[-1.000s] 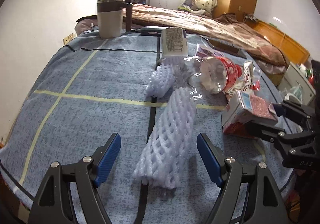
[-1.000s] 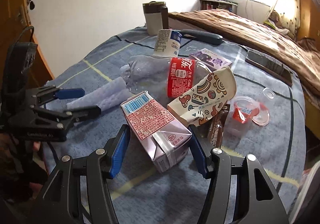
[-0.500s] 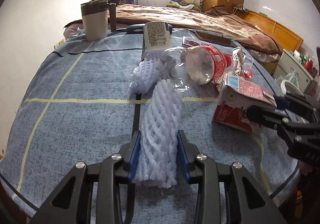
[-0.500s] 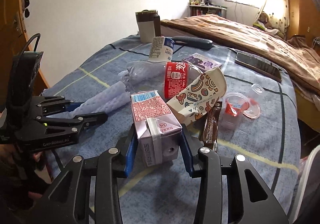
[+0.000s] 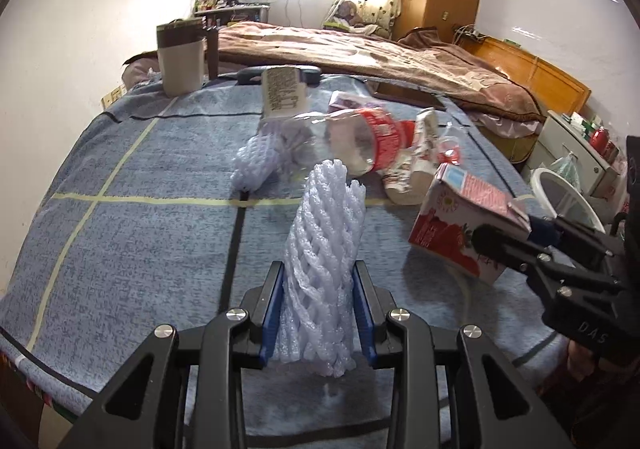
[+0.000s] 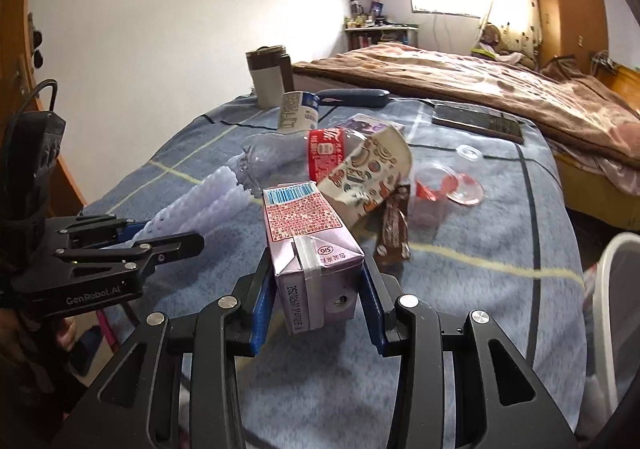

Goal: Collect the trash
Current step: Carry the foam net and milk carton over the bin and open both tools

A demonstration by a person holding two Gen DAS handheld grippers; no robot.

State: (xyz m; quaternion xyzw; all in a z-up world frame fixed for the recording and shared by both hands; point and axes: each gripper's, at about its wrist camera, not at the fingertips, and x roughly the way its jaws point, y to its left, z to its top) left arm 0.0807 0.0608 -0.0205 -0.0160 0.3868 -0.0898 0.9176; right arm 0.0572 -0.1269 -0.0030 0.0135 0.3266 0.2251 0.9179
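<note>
The foam net (image 5: 322,249) is clamped between the pads of the left gripper (image 5: 319,313), whose jaws have just been closing, and is raised off the blue surface (image 5: 132,233). The milk carton (image 6: 310,249) is pinched at its end by the right gripper (image 6: 318,305), likewise just closed. The soft net could be squeezed out of the pads. The carton, held by one end, could pivot and be dropped before the white bin (image 6: 612,289) is reached.
</note>
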